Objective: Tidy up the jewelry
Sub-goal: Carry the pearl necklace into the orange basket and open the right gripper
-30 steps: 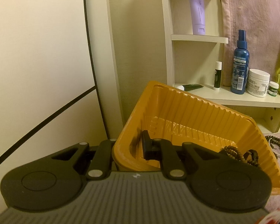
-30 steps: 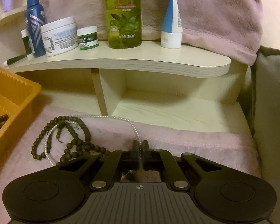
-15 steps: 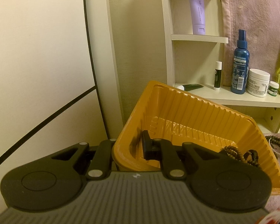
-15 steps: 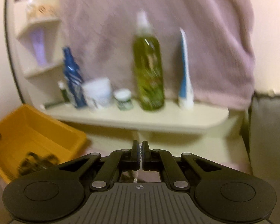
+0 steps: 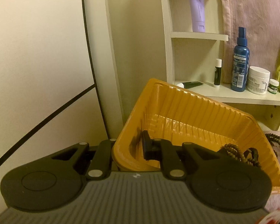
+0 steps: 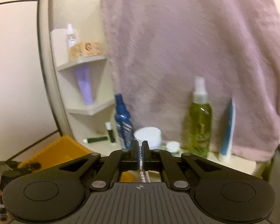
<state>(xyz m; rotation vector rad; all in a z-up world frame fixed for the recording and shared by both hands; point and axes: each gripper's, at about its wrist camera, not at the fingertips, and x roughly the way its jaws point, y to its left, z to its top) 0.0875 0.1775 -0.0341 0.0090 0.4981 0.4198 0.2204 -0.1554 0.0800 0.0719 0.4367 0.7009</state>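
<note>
My left gripper (image 5: pixel 128 147) is shut on the near left wall of the orange ribbed tray (image 5: pixel 196 115), one finger inside and one outside. Dark bead bracelets (image 5: pixel 235 151) lie in the tray's right corner. More dark beads (image 5: pixel 278 140) rest on the pink cloth to the right of the tray. My right gripper (image 6: pixel 140 149) is shut on a thin white pearl strand (image 6: pixel 142 175), which runs between the pads and hangs below them. It is raised well above the tray (image 6: pixel 61 149), which lies low at the left of the blurred right wrist view.
A cream corner shelf (image 5: pixel 239 96) behind the tray carries a blue spray bottle (image 5: pixel 239 63), a white cream jar (image 5: pixel 258 80), a small pot (image 5: pixel 274 86) and a lip balm (image 5: pixel 217 72). A green olive bottle (image 6: pixel 198 123) and a blue tube (image 6: pixel 227 130) stand before a hanging pink towel (image 6: pixel 196 46).
My right gripper has risen off the pink cloth with the pearl strand and tilted up toward the shelf and towel. The left gripper and the tray have stayed put.
</note>
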